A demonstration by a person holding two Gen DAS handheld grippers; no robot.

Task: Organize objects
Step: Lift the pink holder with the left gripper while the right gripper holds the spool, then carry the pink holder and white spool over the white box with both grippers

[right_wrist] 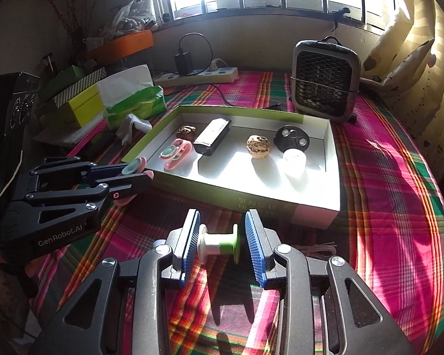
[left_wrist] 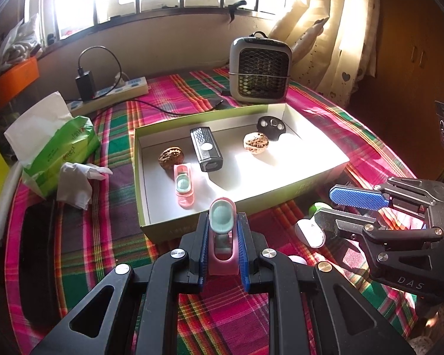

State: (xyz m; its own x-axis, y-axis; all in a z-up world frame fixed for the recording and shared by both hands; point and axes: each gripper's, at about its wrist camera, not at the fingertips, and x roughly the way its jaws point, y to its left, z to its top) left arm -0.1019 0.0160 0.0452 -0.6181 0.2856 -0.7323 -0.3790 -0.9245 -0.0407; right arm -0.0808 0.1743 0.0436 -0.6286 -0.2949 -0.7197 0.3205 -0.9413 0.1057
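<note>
My left gripper (left_wrist: 222, 219) is shut on a pink clip with a teal pad (left_wrist: 223, 261), just in front of the near wall of the green box (left_wrist: 251, 204). From the right wrist view, that left gripper (right_wrist: 146, 170) hovers at the box's near-left corner (right_wrist: 139, 159). My right gripper (right_wrist: 222, 222) is shut on a white and green spool (right_wrist: 219, 244) over the plaid cloth; the left wrist view shows this right gripper (left_wrist: 324, 205) low on the right. Inside the box lie a second pink clip (left_wrist: 183, 188), two walnuts (left_wrist: 171, 159) (left_wrist: 256, 143), a black rectangular device (left_wrist: 205, 149), a black round piece (left_wrist: 270, 127) and a white cylinder (right_wrist: 294, 159).
A small grey heater (left_wrist: 260, 68) stands behind the box. A power strip with a charger (left_wrist: 109, 94) lies at the back left. A green tissue pack (left_wrist: 59, 148) and a crumpled tissue (left_wrist: 77, 183) sit left of the box. Curtains (left_wrist: 334, 35) hang at the right.
</note>
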